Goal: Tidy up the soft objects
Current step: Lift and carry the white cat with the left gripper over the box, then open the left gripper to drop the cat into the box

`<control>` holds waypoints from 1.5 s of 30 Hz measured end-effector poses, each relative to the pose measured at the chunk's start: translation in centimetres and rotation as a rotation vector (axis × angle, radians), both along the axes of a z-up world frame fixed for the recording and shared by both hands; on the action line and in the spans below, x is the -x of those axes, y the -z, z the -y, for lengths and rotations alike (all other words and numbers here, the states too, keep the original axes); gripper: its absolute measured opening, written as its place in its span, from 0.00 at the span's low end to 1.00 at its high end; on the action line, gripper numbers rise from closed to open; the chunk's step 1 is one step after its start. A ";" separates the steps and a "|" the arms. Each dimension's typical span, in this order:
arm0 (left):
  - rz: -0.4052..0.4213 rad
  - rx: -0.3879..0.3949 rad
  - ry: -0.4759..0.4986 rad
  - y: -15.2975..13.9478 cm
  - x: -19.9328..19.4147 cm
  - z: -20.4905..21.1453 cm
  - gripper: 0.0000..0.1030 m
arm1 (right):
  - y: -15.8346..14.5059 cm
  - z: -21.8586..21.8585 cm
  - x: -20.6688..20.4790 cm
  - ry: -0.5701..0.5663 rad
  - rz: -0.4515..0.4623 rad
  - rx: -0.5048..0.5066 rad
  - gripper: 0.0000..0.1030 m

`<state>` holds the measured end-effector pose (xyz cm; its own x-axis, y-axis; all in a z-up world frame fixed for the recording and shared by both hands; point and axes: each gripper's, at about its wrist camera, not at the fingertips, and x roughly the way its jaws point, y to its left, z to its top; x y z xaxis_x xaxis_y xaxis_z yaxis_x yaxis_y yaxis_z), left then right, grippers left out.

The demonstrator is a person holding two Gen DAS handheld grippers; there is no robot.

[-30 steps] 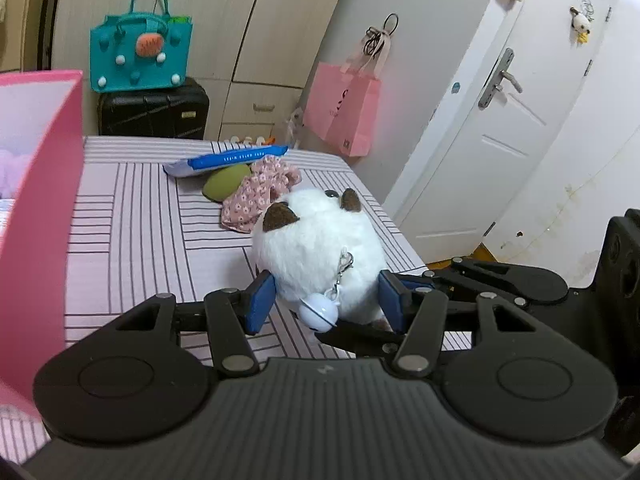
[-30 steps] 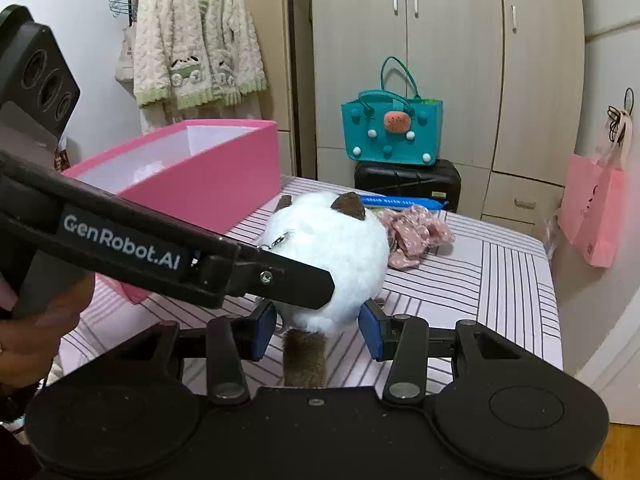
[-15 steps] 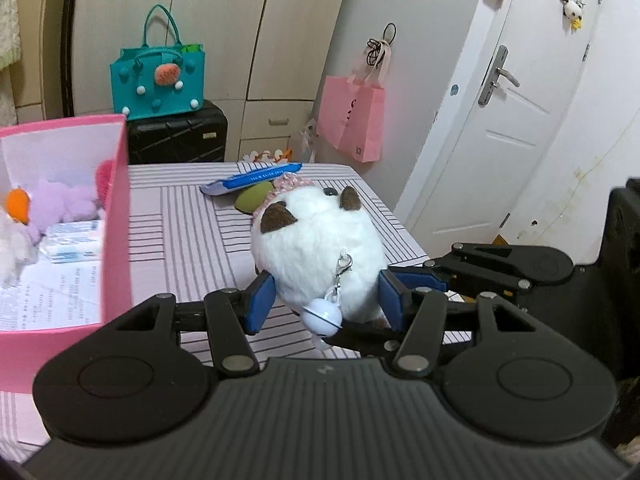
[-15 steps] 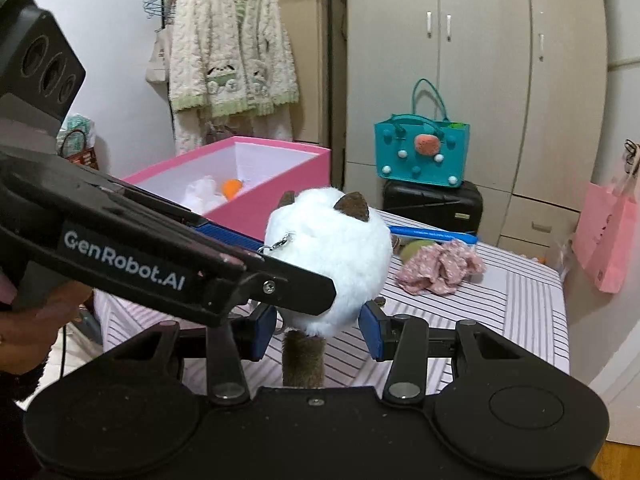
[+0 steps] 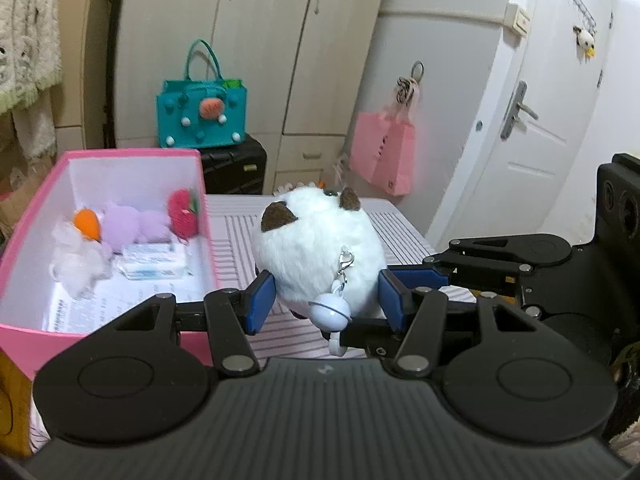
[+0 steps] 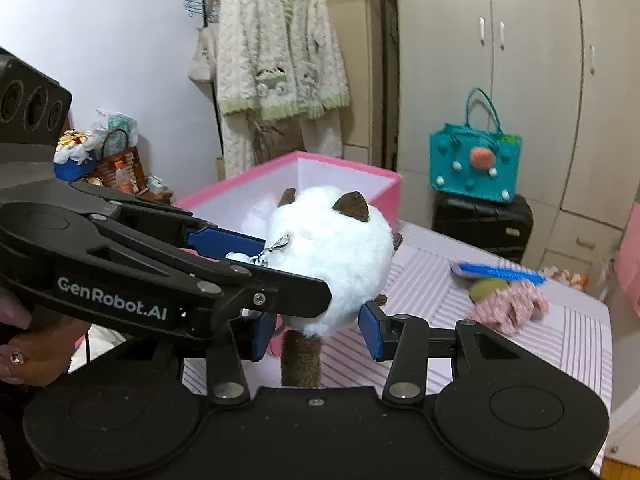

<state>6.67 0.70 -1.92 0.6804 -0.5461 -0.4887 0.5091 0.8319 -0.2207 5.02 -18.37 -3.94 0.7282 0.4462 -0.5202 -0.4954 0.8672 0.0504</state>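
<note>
Between both your grippers, above the striped tabletop (image 6: 560, 332), hangs the white plush toy (image 5: 320, 252), brown-eared, with a clasp and a pale bell (image 5: 330, 312) dangling at its front. Your left gripper (image 5: 326, 300) is clenched on its lower flanks; your right gripper (image 6: 318, 330) grasps it from the other side, pads pressed into the fur, the brown tail (image 6: 300, 360) hanging between them. The toy's underside is hidden by the gripper bodies. Just beside it, to the left in the left wrist view, stands the open pink box (image 5: 202, 184), holding an orange piece (image 5: 87, 222), lilac plush (image 5: 132, 226), a red plush (image 5: 182, 216), white fluff and a packet; these are blurred. Farther along the tabletop lie a floral cloth (image 6: 508, 308), a green item (image 6: 486, 288) partly covered by it, and a blue-labelled packet (image 6: 496, 270). Your hand (image 6: 28, 344) is cut off at the left edge.
</note>
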 end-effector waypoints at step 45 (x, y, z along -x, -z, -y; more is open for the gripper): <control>-0.204 -0.056 -0.202 4.0 -10.2 -9.8 0.54 | 1.6 -12.4 -14.4 -0.527 -0.076 0.326 0.49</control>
<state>16.89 10.51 -5.88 0.6575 -0.3772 -0.6522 0.2815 0.9259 -0.2518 19.41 -5.97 -5.55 0.4095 0.5446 -0.7319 -0.8661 0.4841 -0.1243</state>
